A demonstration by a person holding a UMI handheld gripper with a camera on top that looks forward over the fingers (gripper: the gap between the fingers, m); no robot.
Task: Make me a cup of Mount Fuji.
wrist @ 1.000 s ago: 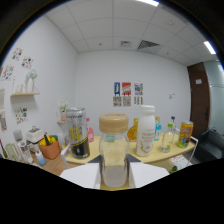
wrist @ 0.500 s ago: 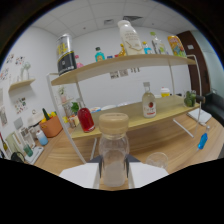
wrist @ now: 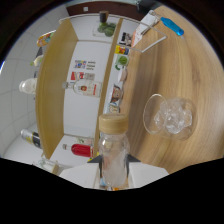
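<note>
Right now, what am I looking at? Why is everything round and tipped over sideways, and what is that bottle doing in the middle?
A person is carrying a hand tool with two jaws, and a little camera rides on that tool. The camera has a very wide lens, so the room looks round, like through a fishbowl. The tool is turned on its side here, so the wooden shelves seem to stand upright.

The gripper is shut on the clear bottle, the one with the tan cap. The dark part at the bottom is the tool itself.

Beside the bottle, on the wooden table, is a glass full of ice. It looks tipped only because the camera is. On the shelves you can see more bottles, one of them red. Far off on the table lies something blue.
</note>
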